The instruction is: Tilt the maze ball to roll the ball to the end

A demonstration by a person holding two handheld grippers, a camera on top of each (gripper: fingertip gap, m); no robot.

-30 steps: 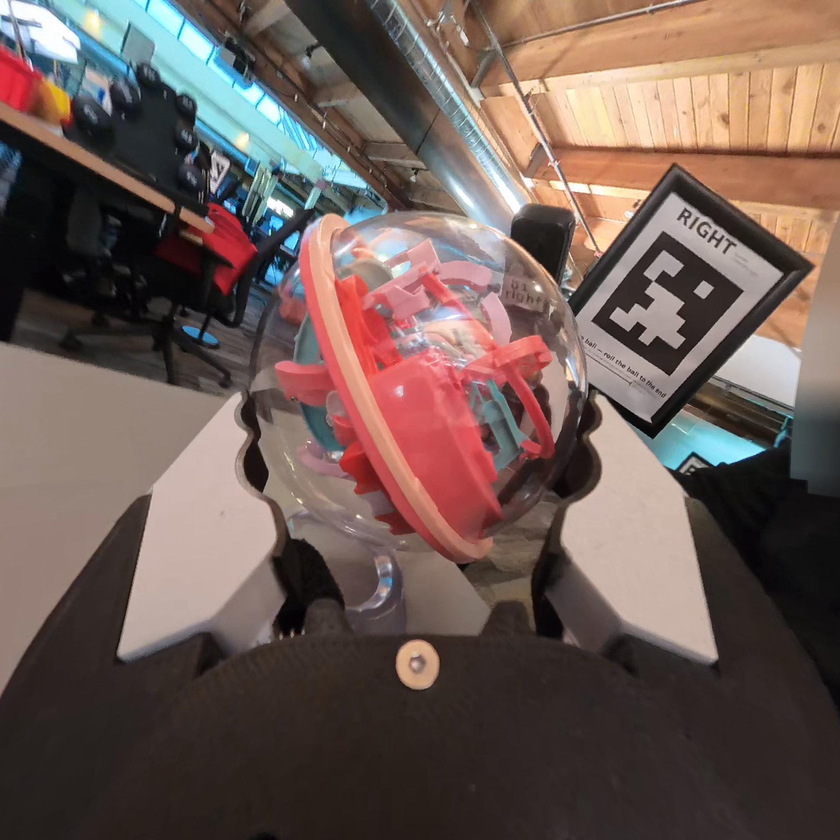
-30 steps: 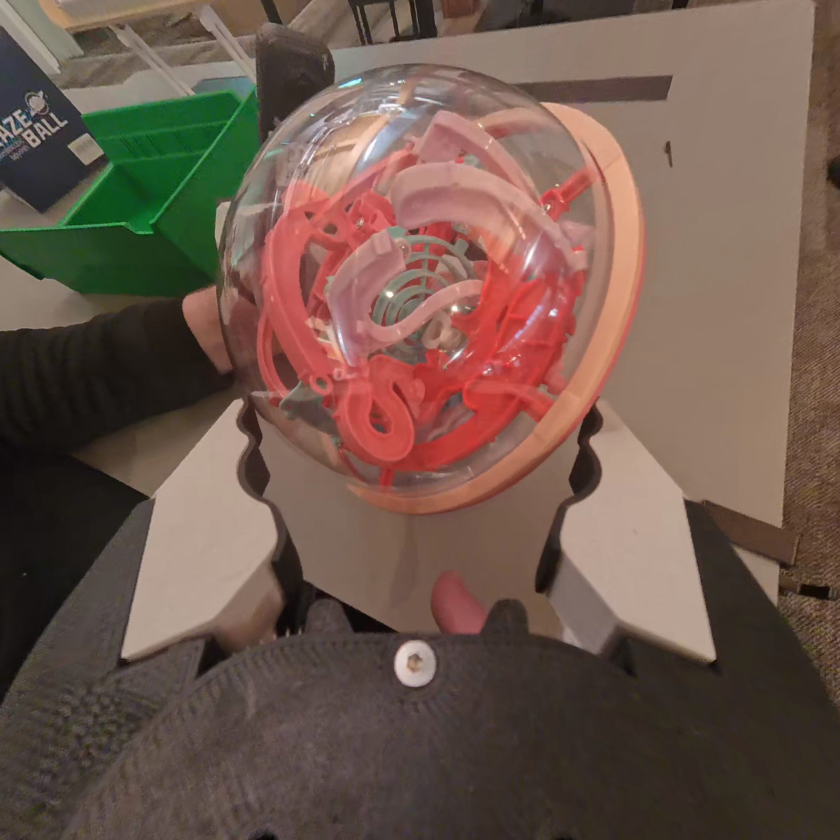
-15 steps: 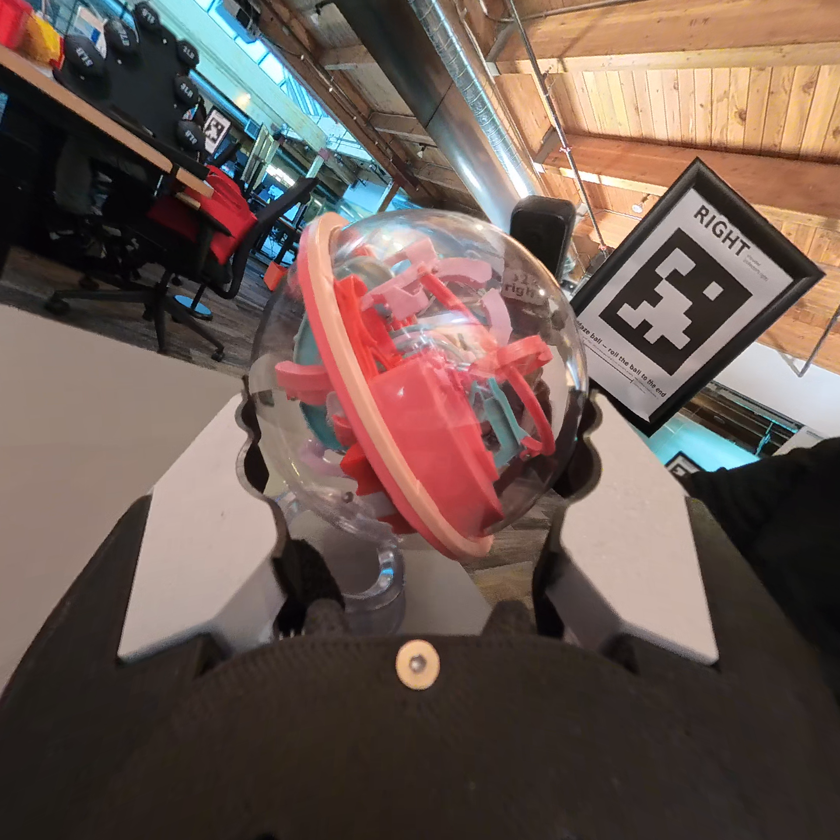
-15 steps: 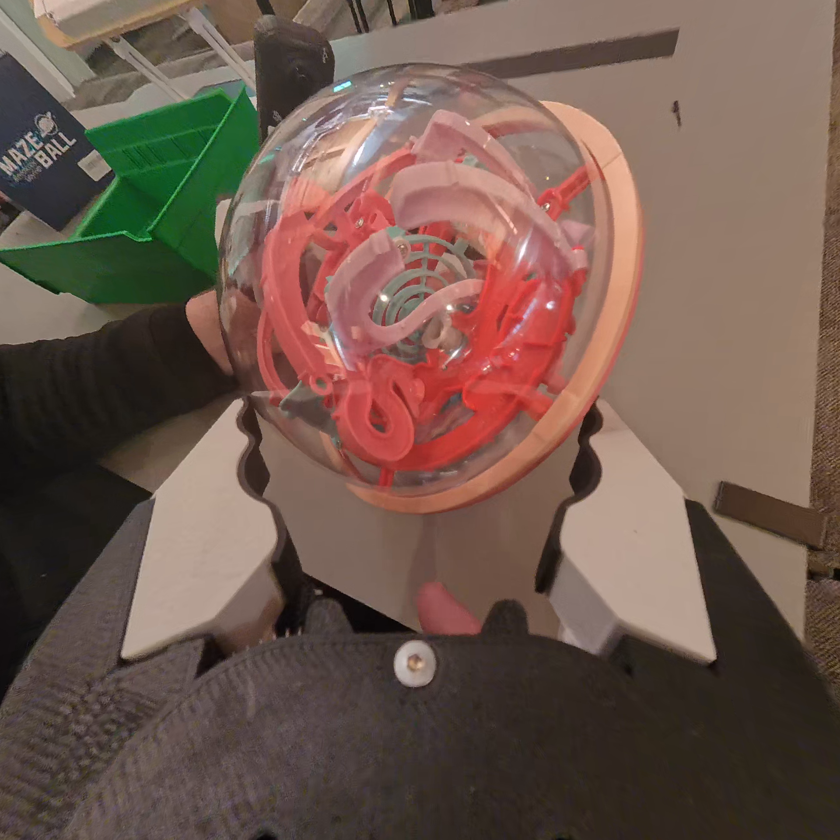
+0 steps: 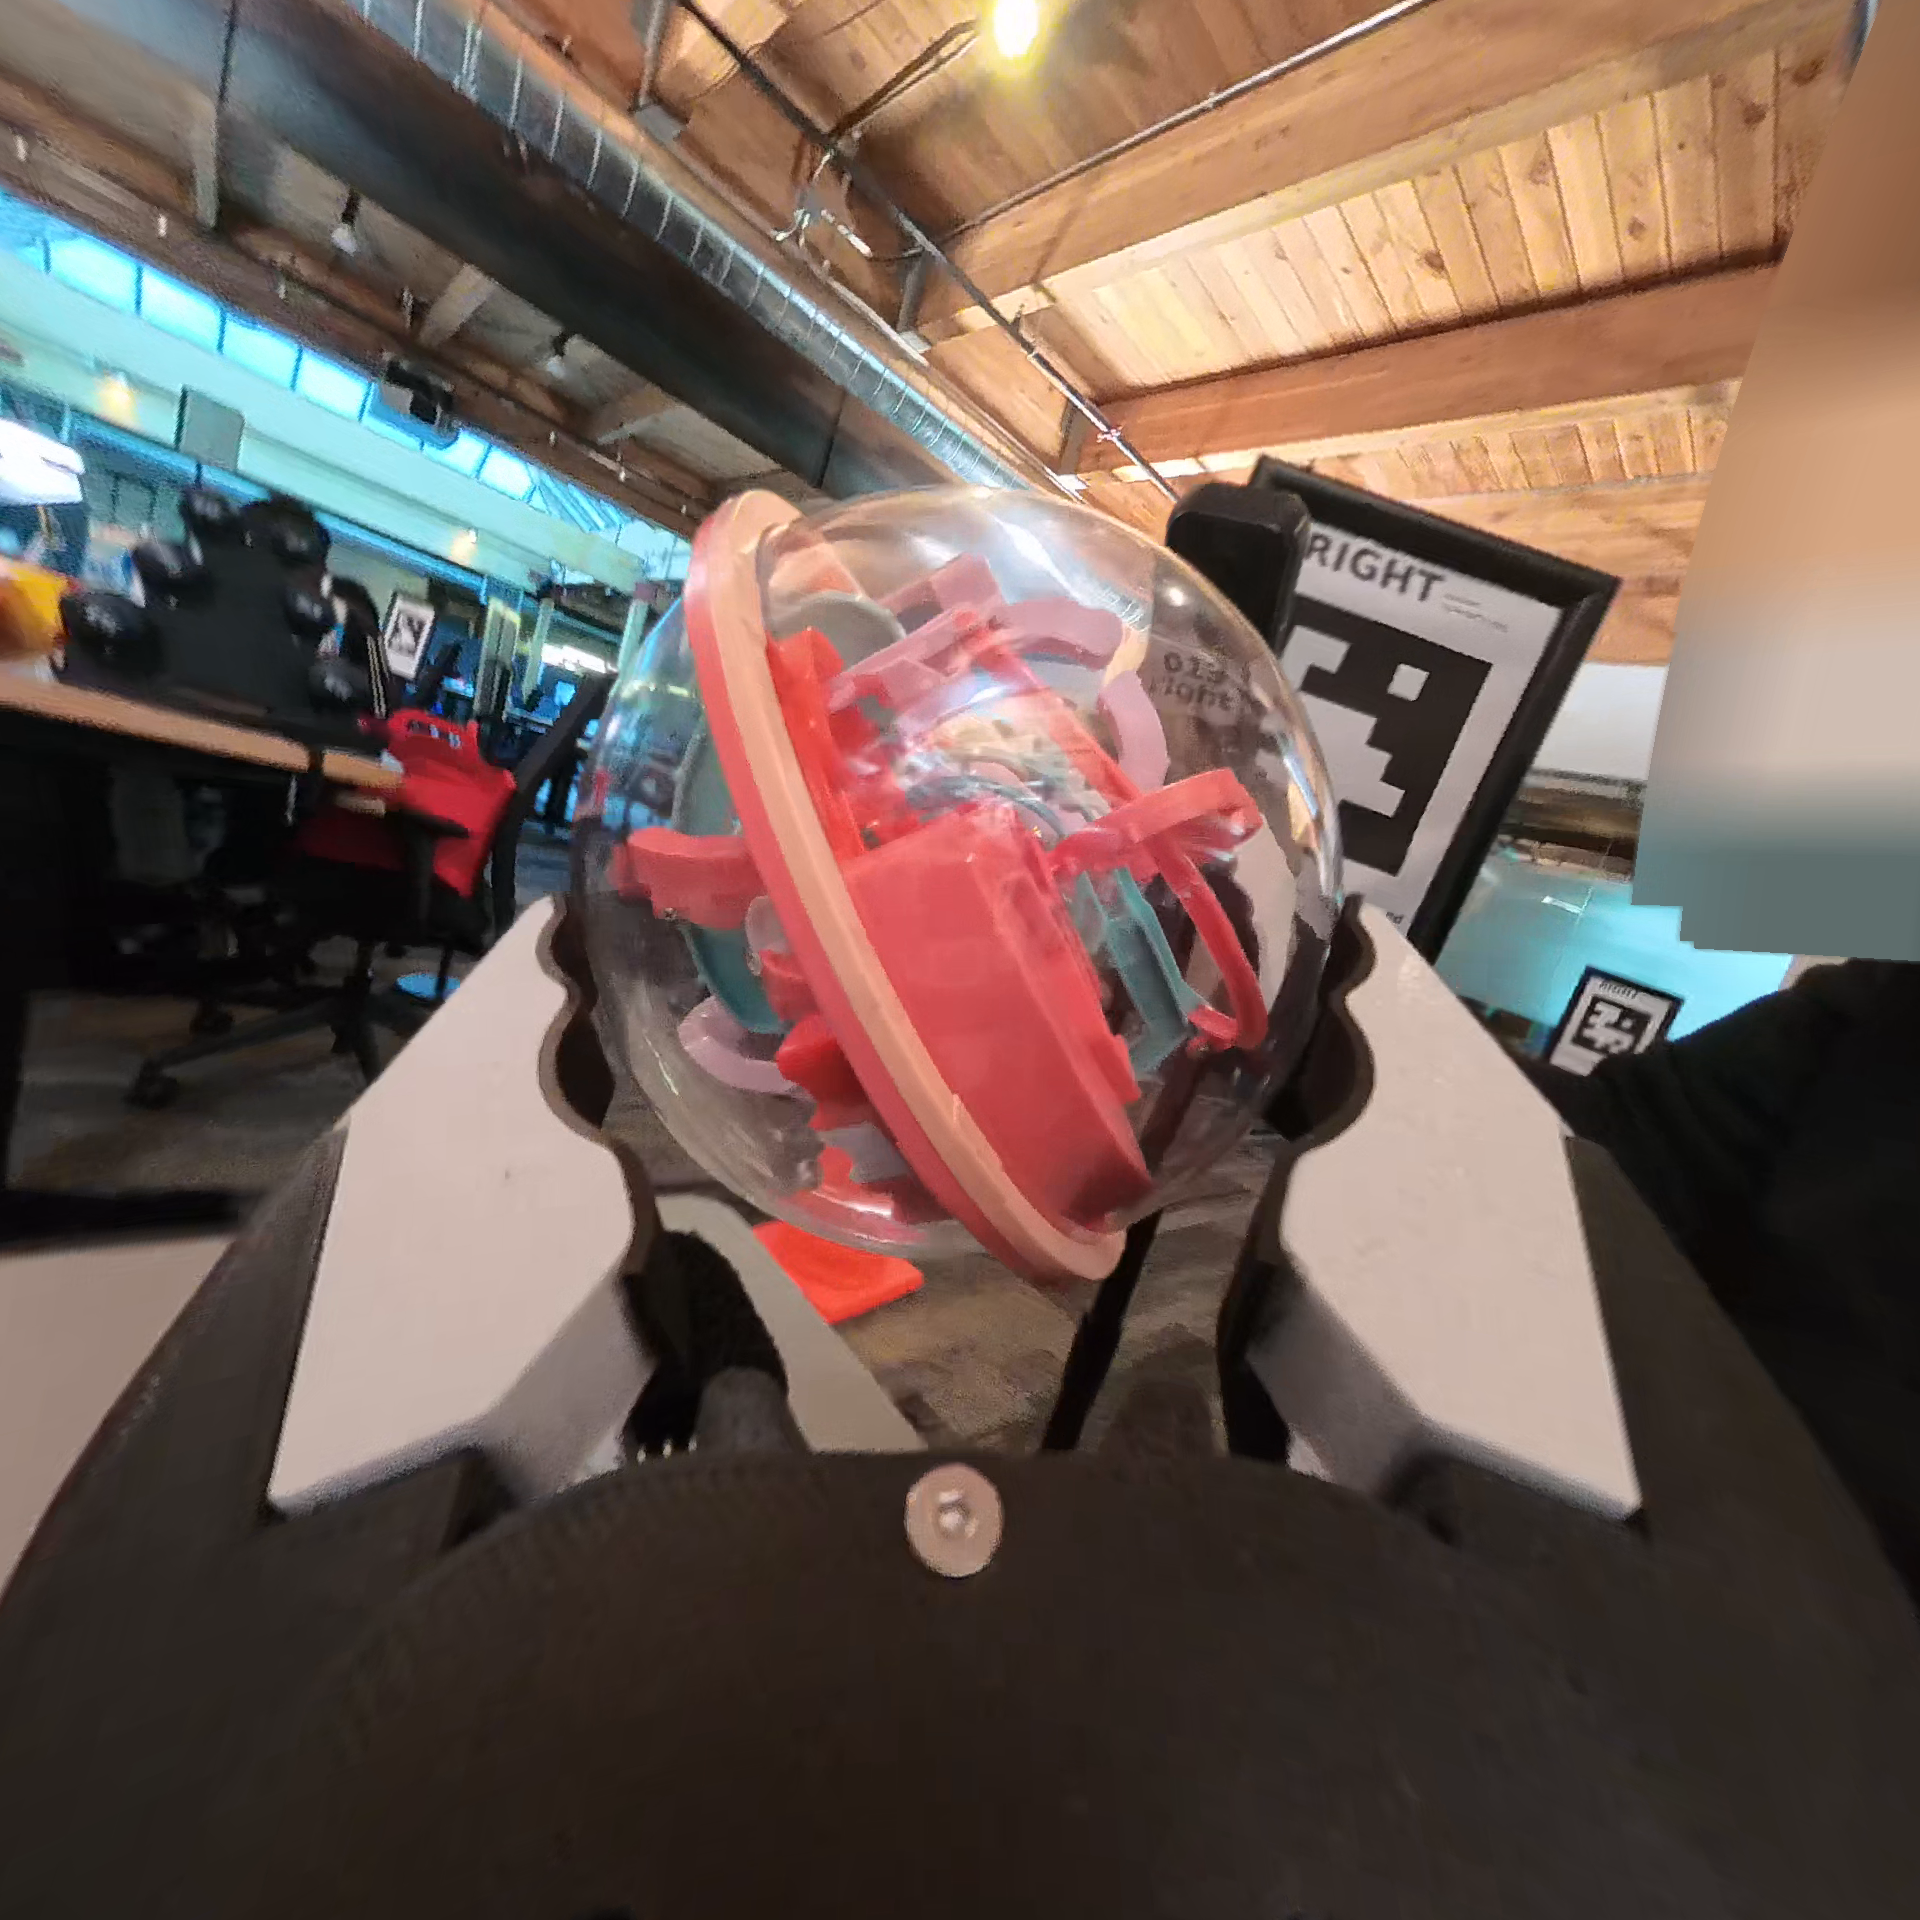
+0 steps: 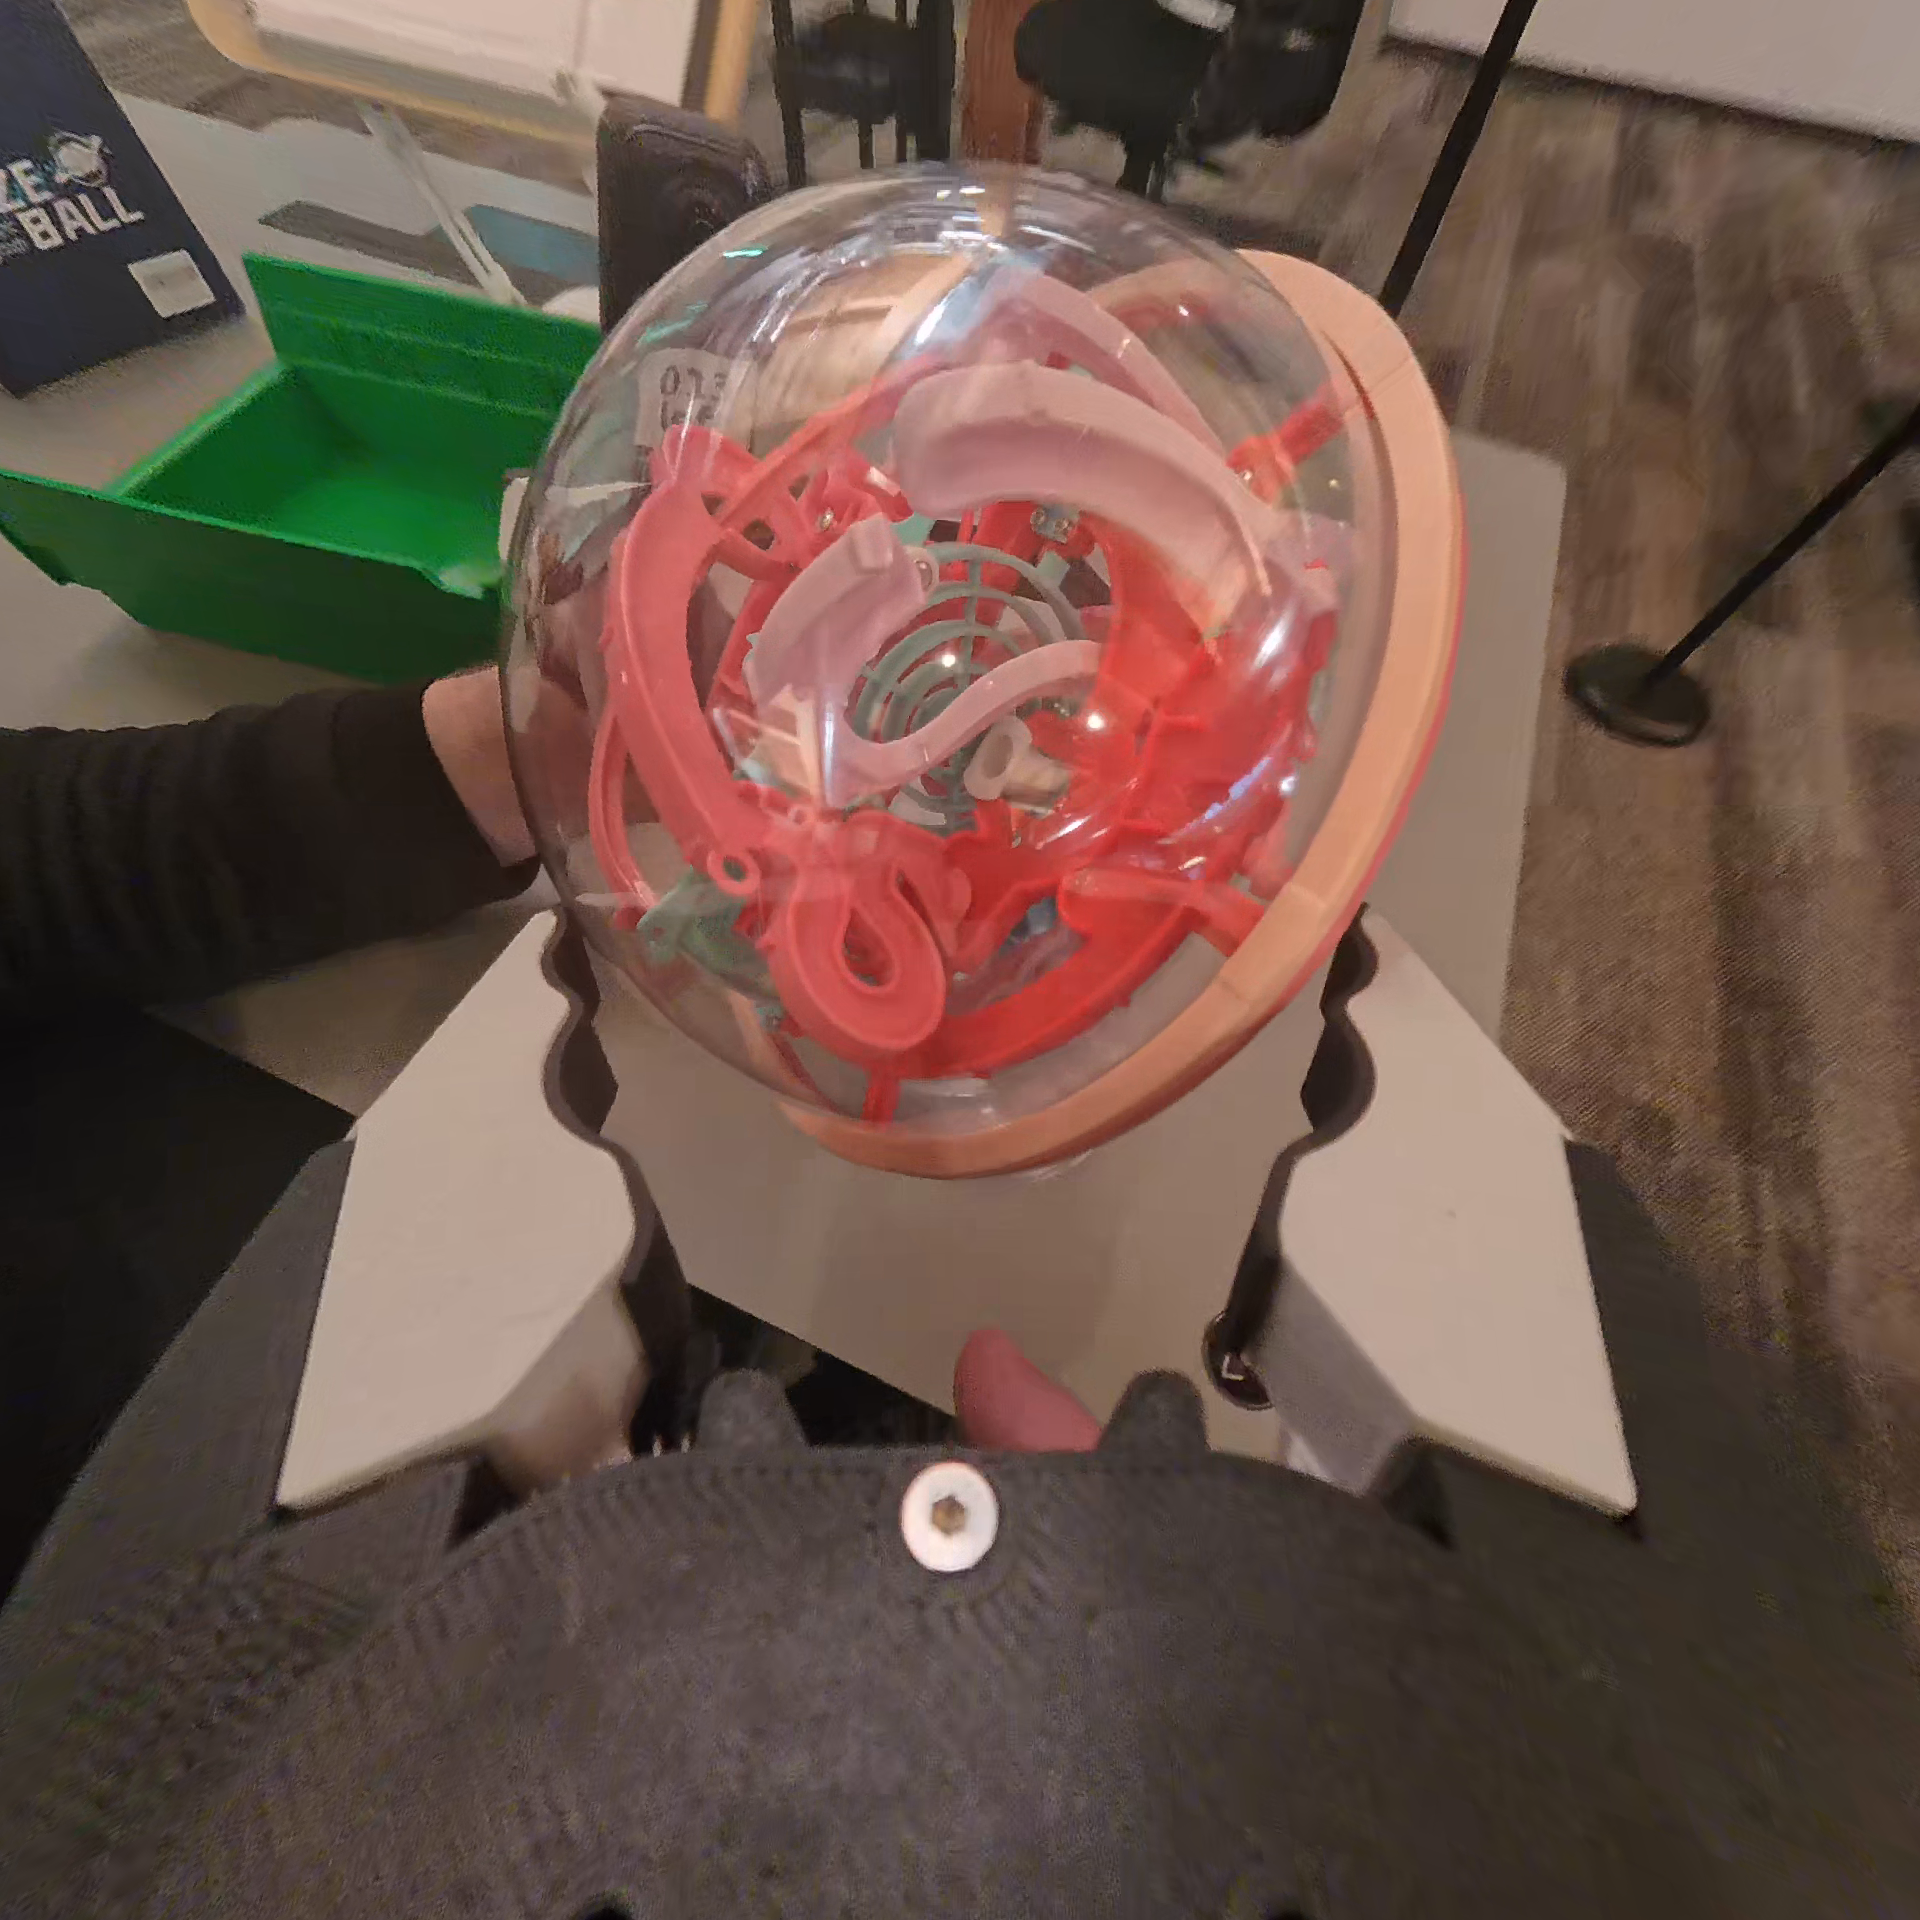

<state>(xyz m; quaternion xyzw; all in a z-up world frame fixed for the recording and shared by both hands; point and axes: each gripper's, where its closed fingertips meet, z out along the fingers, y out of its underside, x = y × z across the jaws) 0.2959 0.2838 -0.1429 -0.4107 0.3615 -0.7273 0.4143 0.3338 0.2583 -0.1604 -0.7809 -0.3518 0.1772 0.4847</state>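
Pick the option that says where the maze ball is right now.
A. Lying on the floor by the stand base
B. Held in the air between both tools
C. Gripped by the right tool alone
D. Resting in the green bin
B: the maze ball sits between the fingers of the right tool and of the left tool, clear of the green bin off to the side.

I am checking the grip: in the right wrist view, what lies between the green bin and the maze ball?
In the right wrist view, a person's hand in a black sleeve lies between the green bin and the maze ball, touching the sphere's left side.
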